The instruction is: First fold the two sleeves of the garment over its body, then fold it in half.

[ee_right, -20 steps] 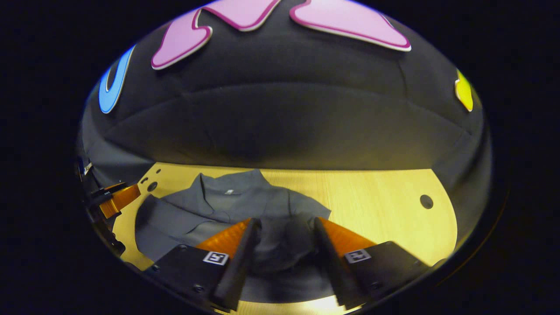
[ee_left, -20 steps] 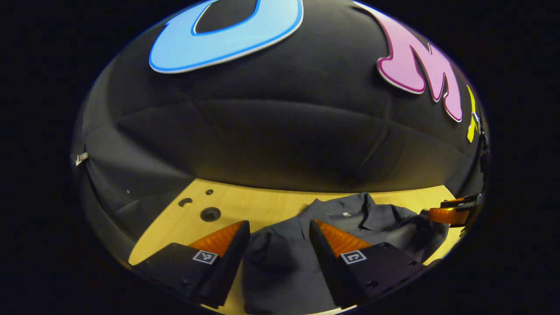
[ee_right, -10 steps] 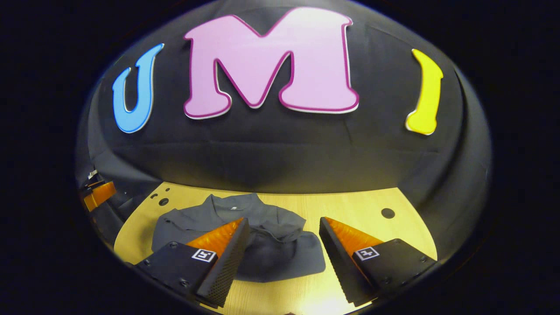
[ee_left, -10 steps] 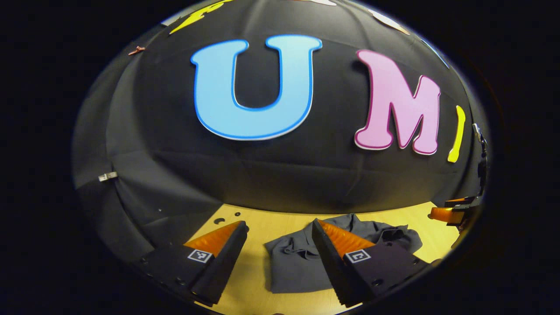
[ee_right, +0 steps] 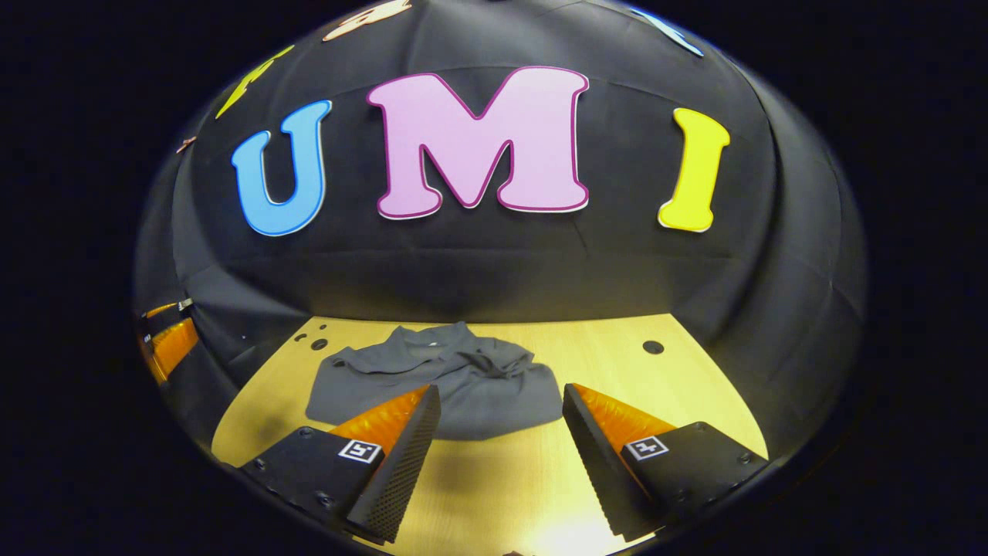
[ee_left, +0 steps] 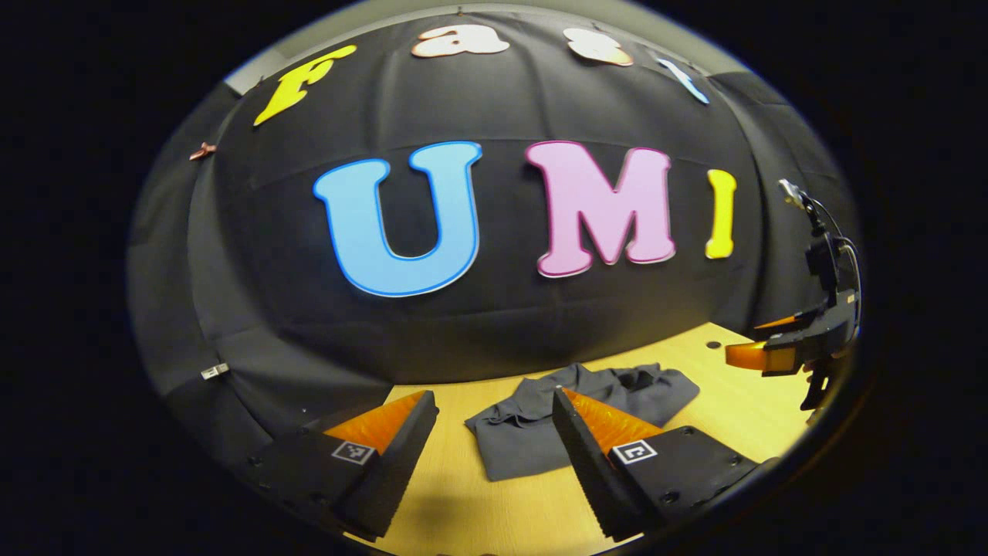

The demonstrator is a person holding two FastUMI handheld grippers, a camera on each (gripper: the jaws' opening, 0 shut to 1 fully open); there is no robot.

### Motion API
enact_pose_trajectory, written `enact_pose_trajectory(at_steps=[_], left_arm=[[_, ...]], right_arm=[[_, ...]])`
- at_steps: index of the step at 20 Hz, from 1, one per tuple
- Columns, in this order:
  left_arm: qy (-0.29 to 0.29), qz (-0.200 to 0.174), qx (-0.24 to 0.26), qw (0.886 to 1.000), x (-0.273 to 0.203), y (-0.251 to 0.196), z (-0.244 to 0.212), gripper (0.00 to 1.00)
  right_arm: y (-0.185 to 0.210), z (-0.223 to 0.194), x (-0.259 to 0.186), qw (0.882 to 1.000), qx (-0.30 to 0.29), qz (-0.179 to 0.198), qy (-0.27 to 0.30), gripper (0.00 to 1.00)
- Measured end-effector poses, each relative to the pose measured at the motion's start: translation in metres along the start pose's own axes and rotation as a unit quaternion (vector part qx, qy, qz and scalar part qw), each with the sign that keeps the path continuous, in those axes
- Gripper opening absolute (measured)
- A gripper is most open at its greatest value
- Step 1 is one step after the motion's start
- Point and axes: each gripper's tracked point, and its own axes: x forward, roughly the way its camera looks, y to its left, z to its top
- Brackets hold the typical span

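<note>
Left gripper view. The left gripper (ee_left: 494,432) is held above the light wooden tabletop (ee_left: 718,409), its jaws spread wide and holding nothing. The dark grey collared fabric garment (ee_left: 532,432) lies folded in a compact bundle on the tabletop, ahead of the jaws and slightly to their right side; the right-hand finger covers part of it. The bundle's long axis runs across the view, from lower left up to the right. The right gripper (ee_left: 752,355) appears at the far right edge, above the table and well apart from the garment; its jaw state cannot be told from here.

Right gripper view. The right gripper (ee_right: 502,432) is likewise released, jaws wide, nothing between them. The garment (ee_right: 463,386) lies directly ahead, just beyond the fingertips and not touching them, its long axis crosswise. Its near edge is smooth and rounded; the collar end faces the booth wall, with a rumpled ridge across the top.

Judgement: both folds appear made, and neither gripper is markedly nearer. Whether the sleeves lie flat inside the bundle is hidden, and the left finger covers the garment's near left corner.
</note>
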Motion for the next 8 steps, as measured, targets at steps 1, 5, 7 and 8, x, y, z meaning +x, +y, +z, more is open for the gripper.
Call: enact_pose_trajectory(at_steps=[1,5,7,8], left_arm=[[0.001,-0.013,0.001,1.0,-0.011,-0.013,-0.004,0.96],[0.001,-0.048,-0.014,0.999,-0.047,-0.049,-0.017,0.97],[-0.001,-0.051,-0.024,0.998,-0.06,-0.059,-0.022,0.97],[-0.001,-0.054,-0.029,0.998,-0.066,-0.065,-0.024,0.97]], right_arm=[[0.004,-0.008,-0.011,1.0,0.003,0.0,0.002,0.98],[0.016,-0.041,-0.041,1.0,0.007,0.001,0.019,0.98],[0.016,-0.055,-0.054,1.0,0.005,-0.002,0.025,0.98],[0.018,-0.061,-0.06,1.0,0.004,-0.002,0.028,0.98]])
